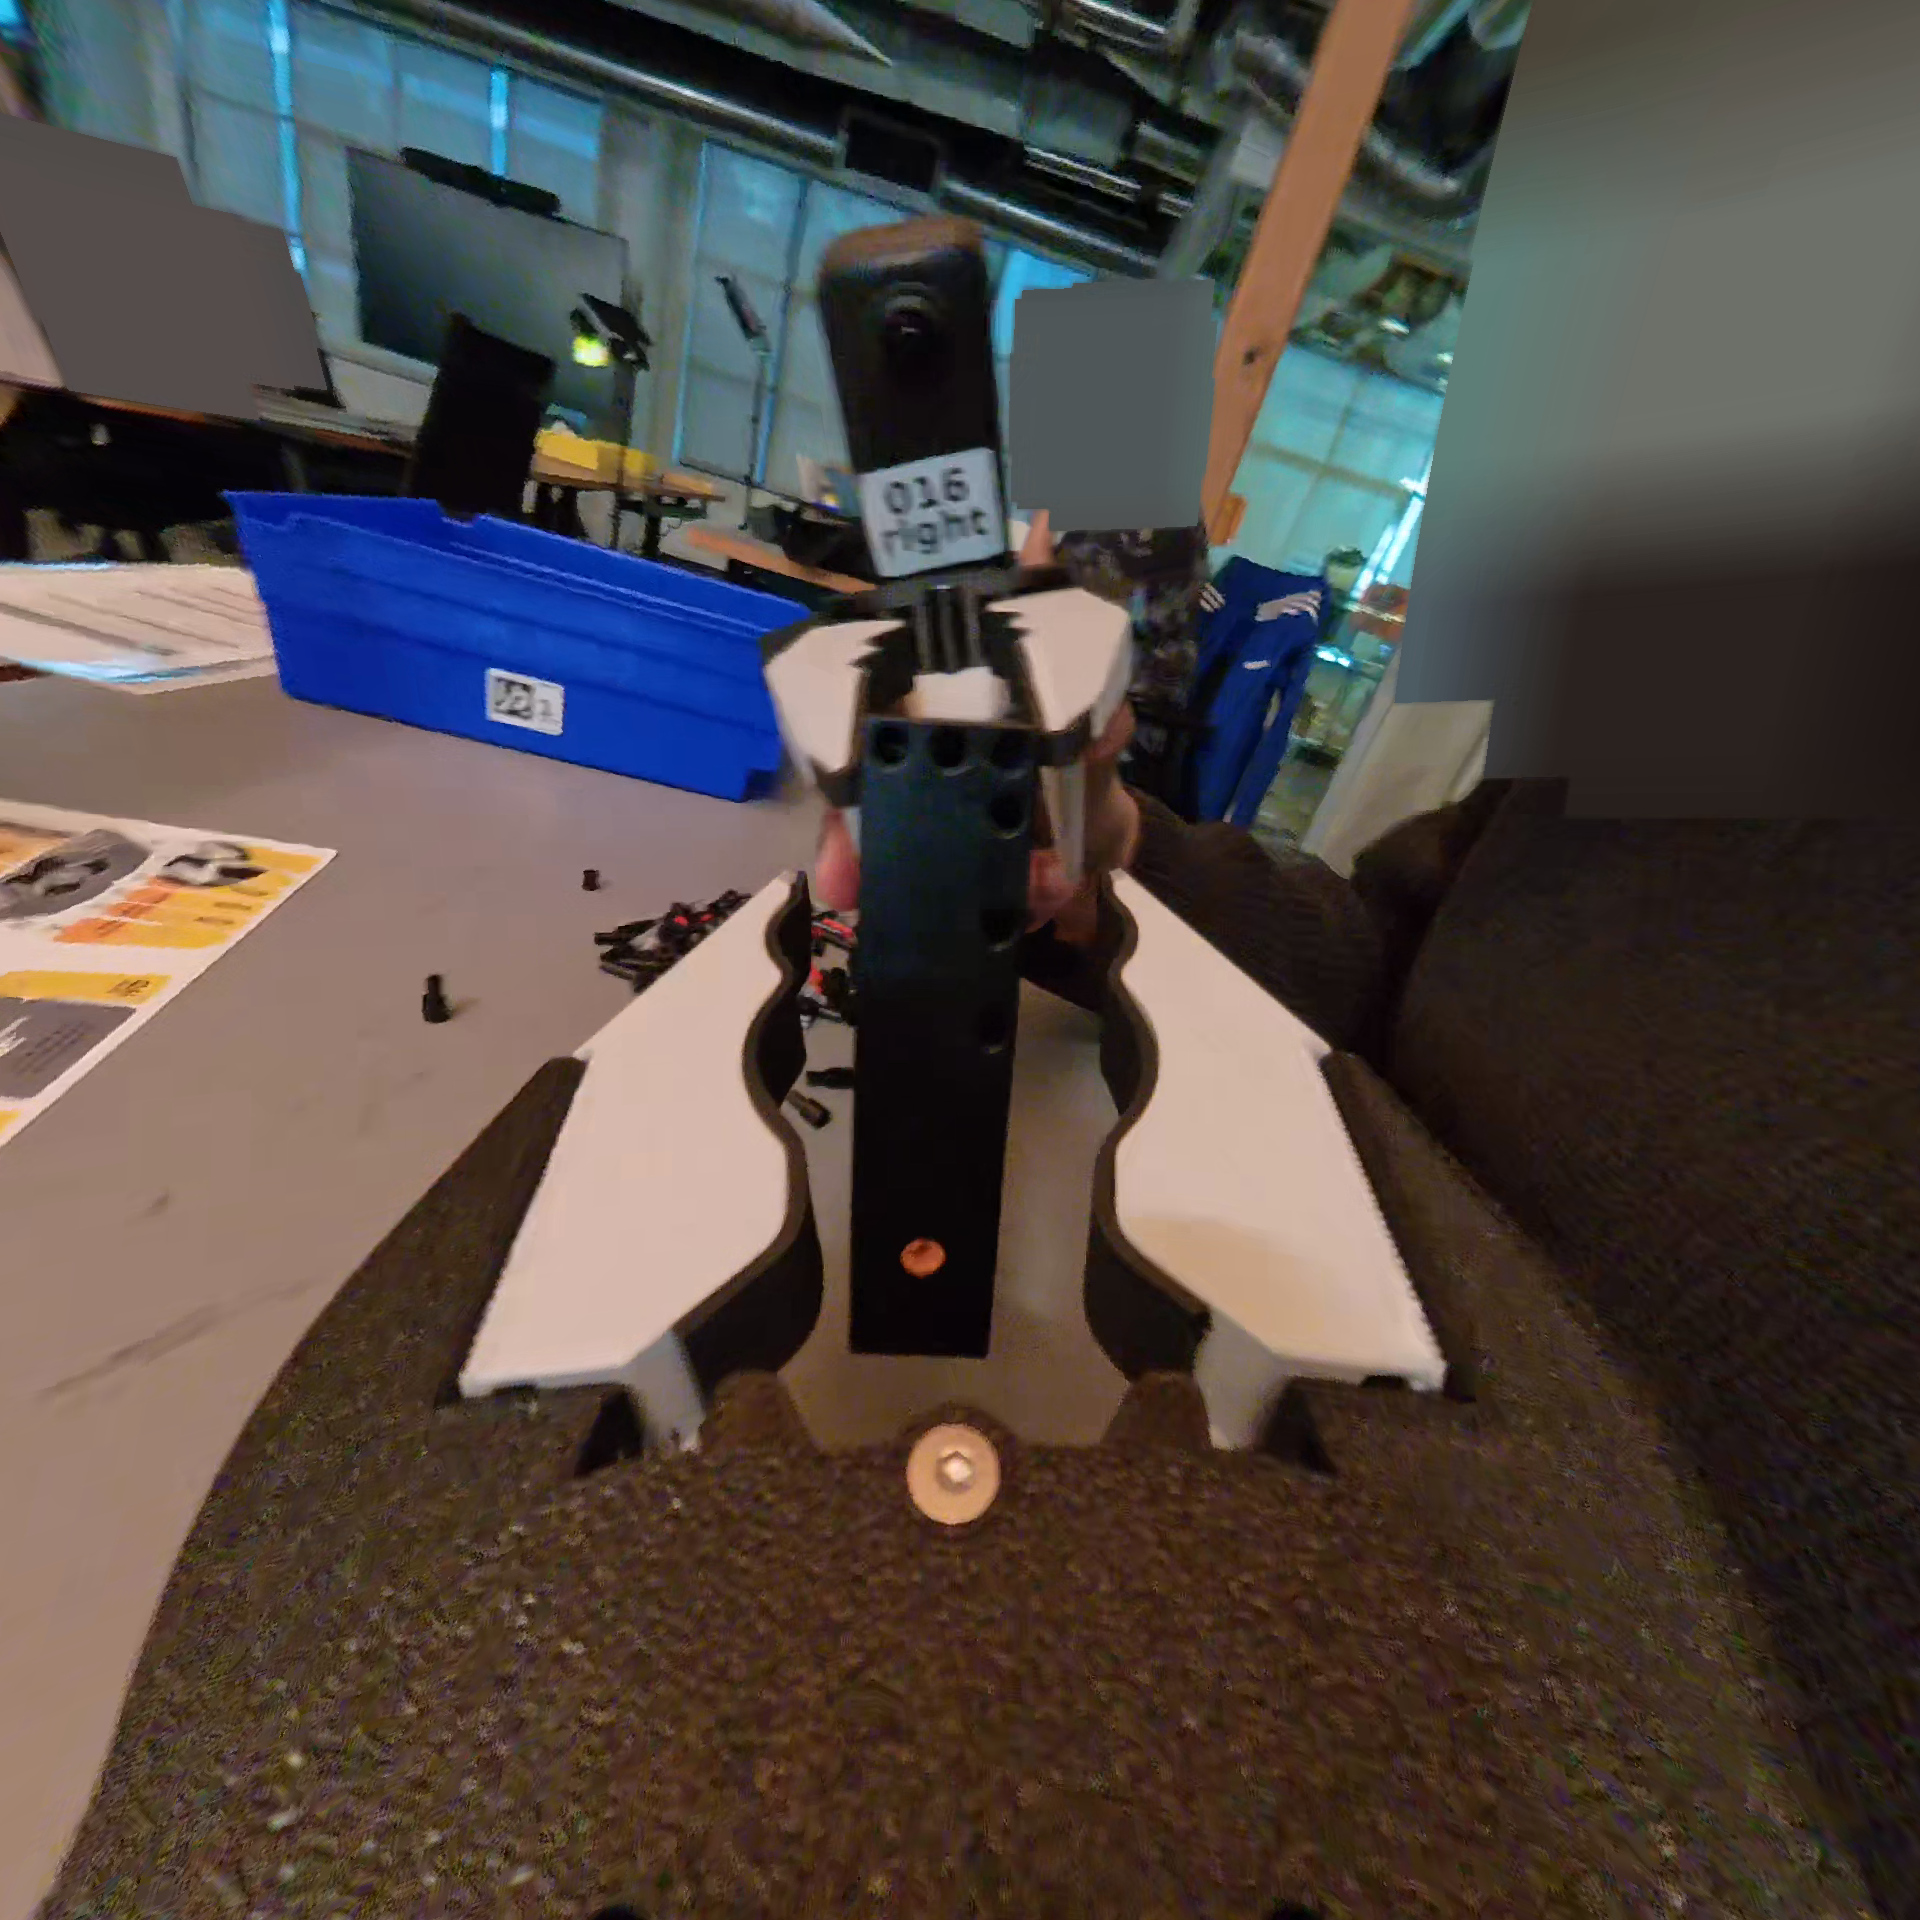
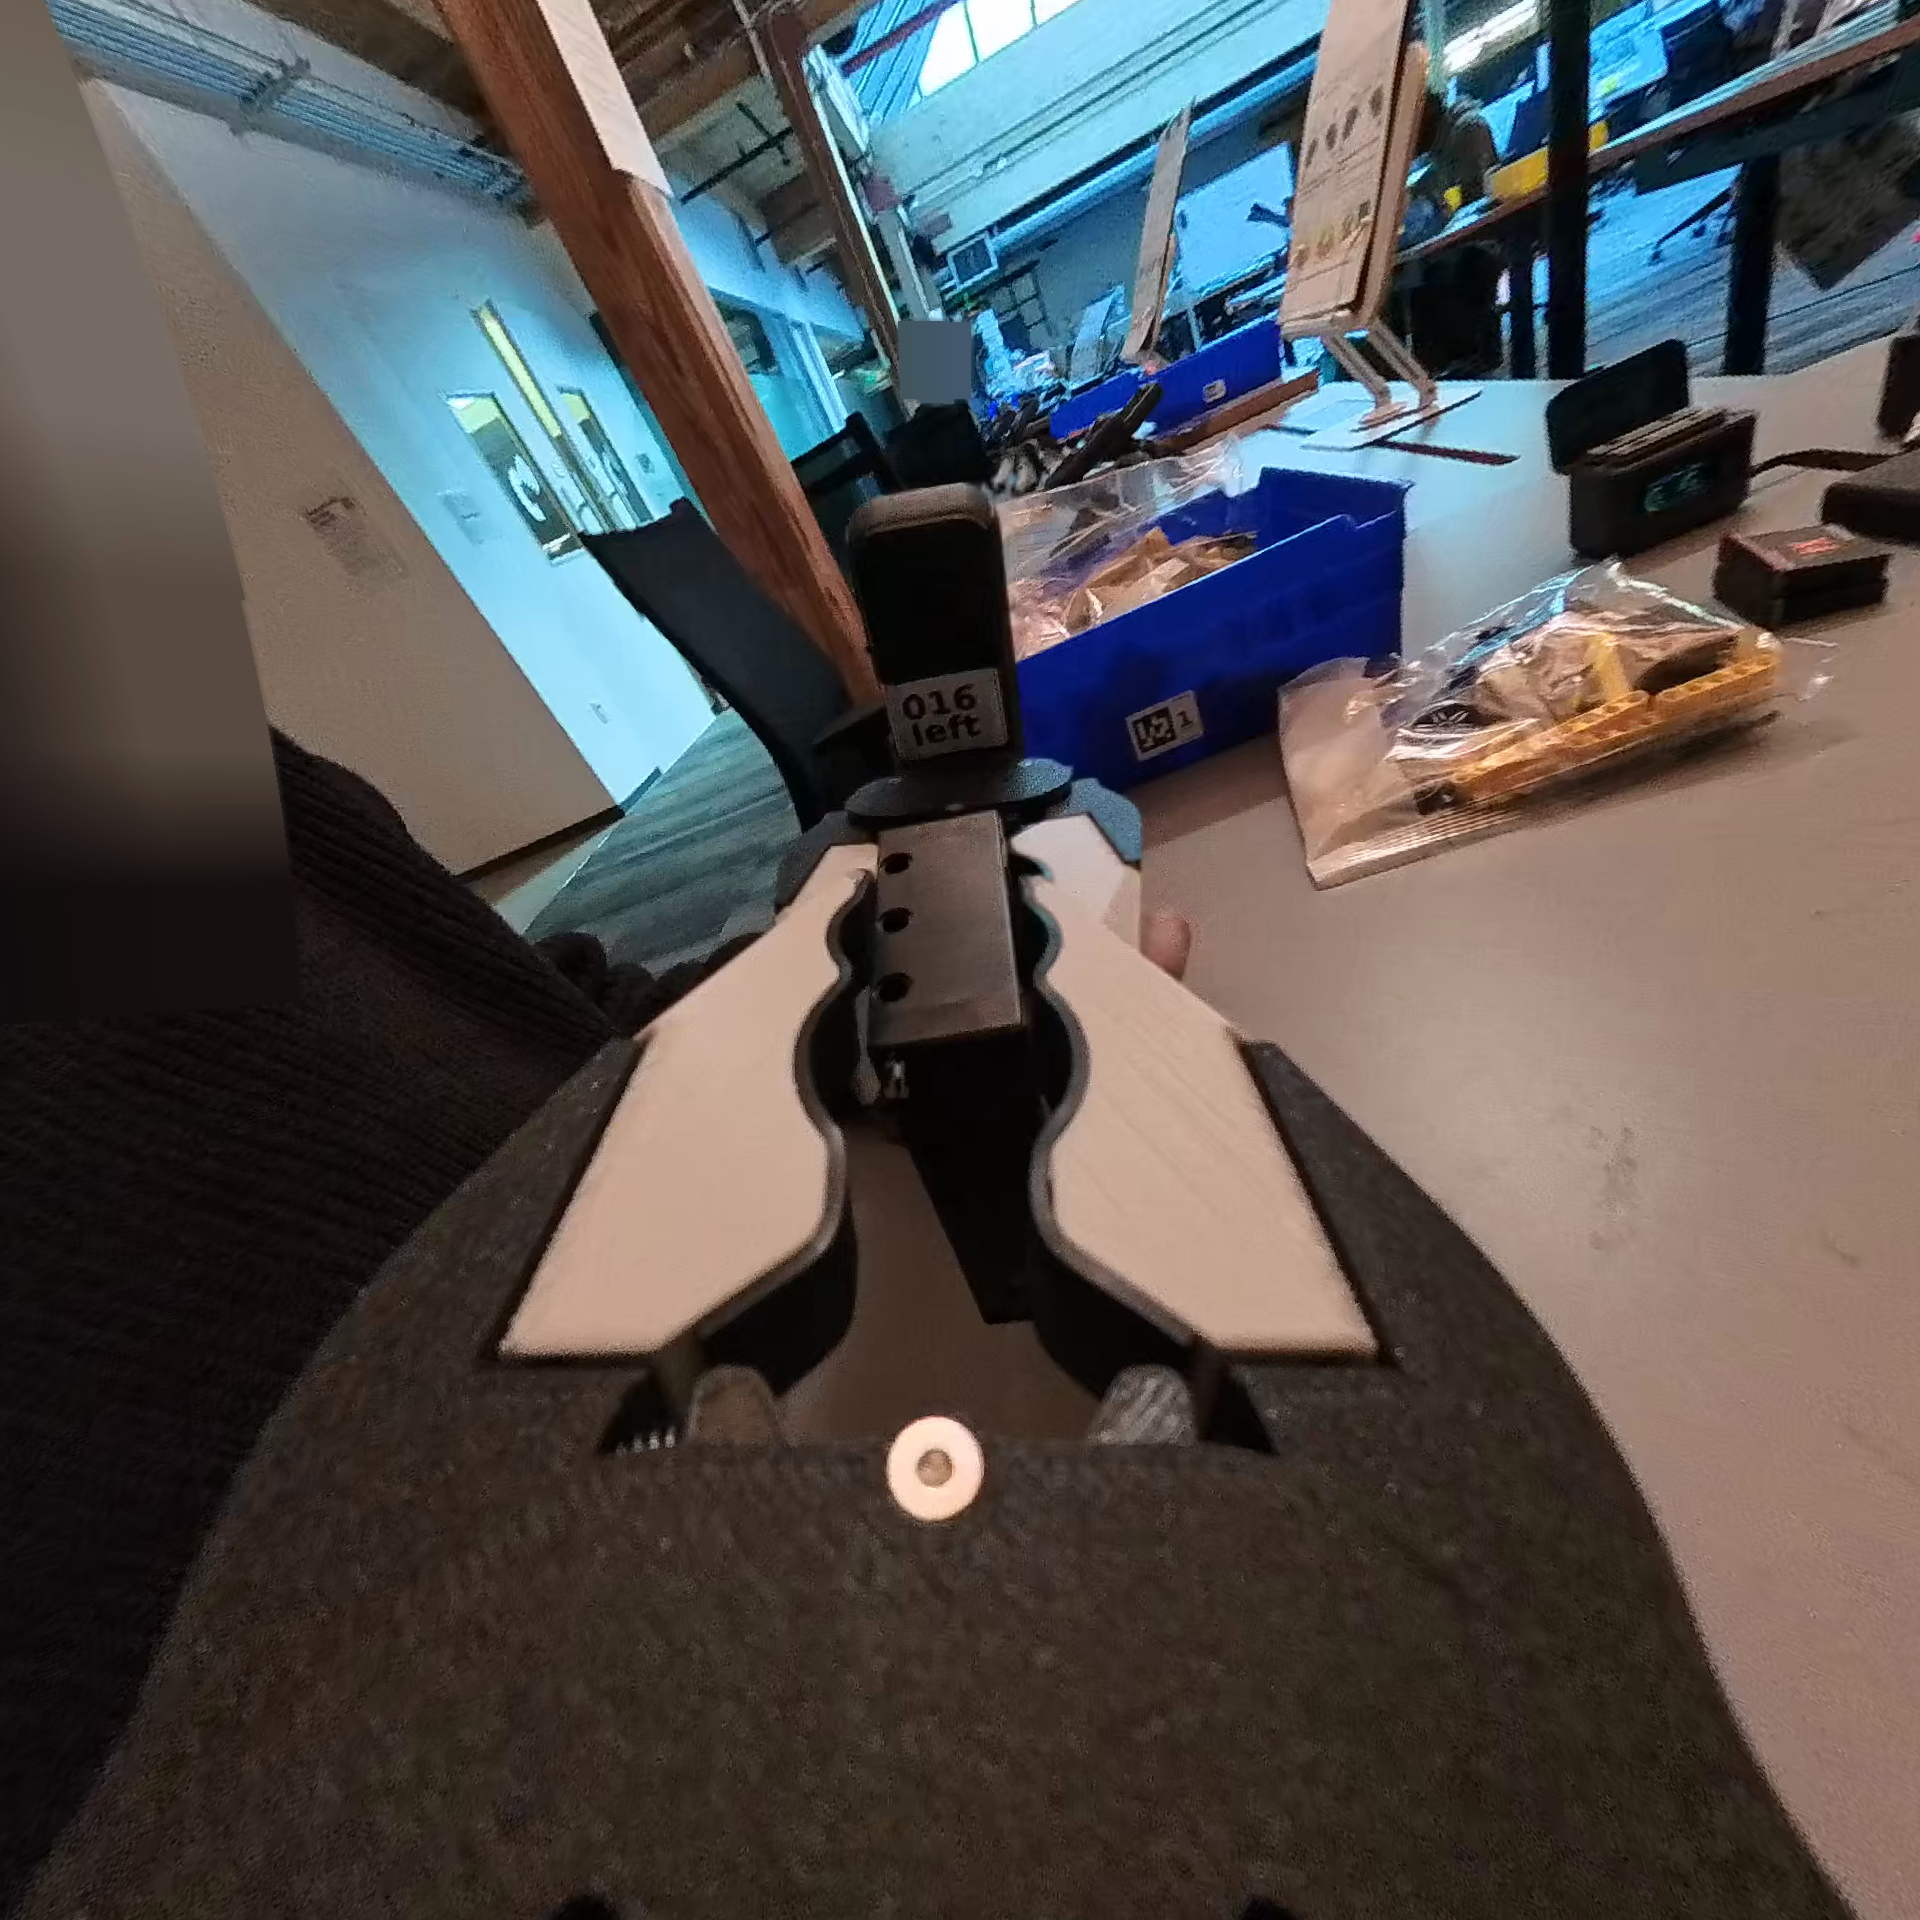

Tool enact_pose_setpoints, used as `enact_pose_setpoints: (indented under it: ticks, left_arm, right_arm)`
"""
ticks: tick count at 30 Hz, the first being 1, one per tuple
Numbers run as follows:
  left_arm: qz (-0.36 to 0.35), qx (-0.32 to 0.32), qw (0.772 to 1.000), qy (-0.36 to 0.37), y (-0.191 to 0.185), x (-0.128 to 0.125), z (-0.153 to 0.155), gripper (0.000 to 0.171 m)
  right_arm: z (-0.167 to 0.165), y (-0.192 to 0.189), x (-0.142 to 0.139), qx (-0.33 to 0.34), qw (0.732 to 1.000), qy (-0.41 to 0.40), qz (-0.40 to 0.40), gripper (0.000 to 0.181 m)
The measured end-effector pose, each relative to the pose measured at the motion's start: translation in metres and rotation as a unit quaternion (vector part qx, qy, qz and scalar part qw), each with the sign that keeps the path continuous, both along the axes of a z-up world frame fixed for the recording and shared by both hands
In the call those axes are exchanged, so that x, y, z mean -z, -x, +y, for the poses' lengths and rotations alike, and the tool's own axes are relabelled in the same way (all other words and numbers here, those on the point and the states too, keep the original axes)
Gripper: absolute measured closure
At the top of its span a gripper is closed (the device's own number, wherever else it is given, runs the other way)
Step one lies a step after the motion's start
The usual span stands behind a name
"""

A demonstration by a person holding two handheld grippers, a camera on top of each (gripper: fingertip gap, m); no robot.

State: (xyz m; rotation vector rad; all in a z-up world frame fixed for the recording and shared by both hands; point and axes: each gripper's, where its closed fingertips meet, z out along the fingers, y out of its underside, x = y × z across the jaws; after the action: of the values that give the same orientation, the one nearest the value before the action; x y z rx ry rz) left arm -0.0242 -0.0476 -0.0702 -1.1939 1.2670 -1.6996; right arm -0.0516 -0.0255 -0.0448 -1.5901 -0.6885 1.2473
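Observation:
A black beam with round holes [image 1: 930, 1039] runs lengthwise between the white fingers of my left gripper [image 1: 954, 894]. An orange peg [image 1: 921, 1257] sits near its close end. The left jaws stand apart, with a gap showing on each side of the beam. The right gripper [image 1: 951, 686] faces mine and closes on the beam's far end. In the right wrist view, my right gripper [image 2: 945, 873] pinches the black beam [image 2: 940, 935] at its fingertips. The left gripper's camera [image 2: 935, 613] stands just behind it.
A pile of small black pegs [image 1: 675, 930] lies on the grey table [image 1: 312, 1143], with a printed sheet [image 1: 104, 914] and a blue bin [image 1: 499, 623] to the left. A blue bin of bags [image 2: 1226, 644], a plastic bag of yellow parts [image 2: 1538, 707] and black cases [image 2: 1652, 468] lie to the right. Dark sleeves [image 1: 1558, 1039] border the table.

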Motion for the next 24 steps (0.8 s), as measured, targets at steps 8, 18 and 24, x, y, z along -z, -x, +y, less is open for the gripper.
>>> enact_pose_setpoints:
  ticks: [8, 18, 24]
  left_arm:
    - [-0.008, -0.033, 0.999, 0.025, 0.009, -0.003, 0.021, 0.147]
    - [-0.009, -0.071, 0.995, 0.070, 0.012, 0.000, 0.045, 0.147]
    - [0.015, -0.074, 0.996, 0.044, 0.004, 0.007, 0.042, 0.146]
  right_arm:
    - [0.034, -0.021, -0.030, 0.092, 0.989, -0.115, -0.025, 0.135]
    - [0.030, -0.038, 0.005, 0.048, 0.994, -0.100, -0.009, 0.145]
    - [0.025, -0.029, 0.012, 0.015, 0.998, -0.056, 0.013, 0.166]
